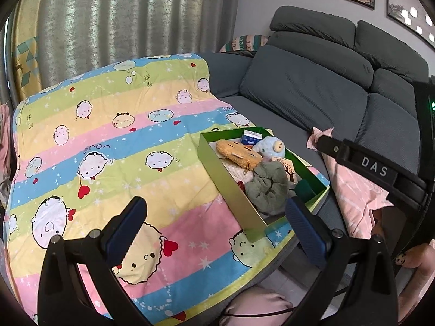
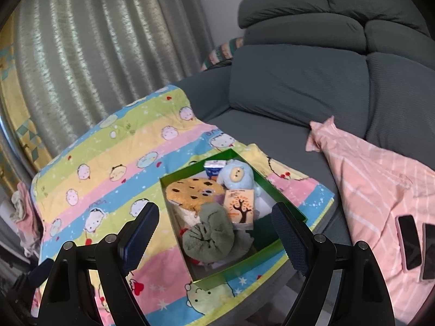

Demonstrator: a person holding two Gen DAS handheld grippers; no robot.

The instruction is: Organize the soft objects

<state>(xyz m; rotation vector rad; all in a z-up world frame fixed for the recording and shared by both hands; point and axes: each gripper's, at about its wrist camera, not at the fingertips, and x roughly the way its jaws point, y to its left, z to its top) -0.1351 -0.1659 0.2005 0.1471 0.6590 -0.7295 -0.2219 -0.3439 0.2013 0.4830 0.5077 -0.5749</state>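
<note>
Right wrist view — right gripper [image 2: 216,229] is held spread above the green box [image 2: 285,206]; left gripper [image 1: 216,224] is likewise spread, empty, beside it.

A green box [image 2: 282,203] sat open, packed with soft things. A crumpled grey-green cloth [image 2: 210,237] lay at its near end; behind it rested a spotted tan cookie plush [image 2: 190,193], and a pale blue plush [image 2: 238,176] filled the box's far corner.
</note>
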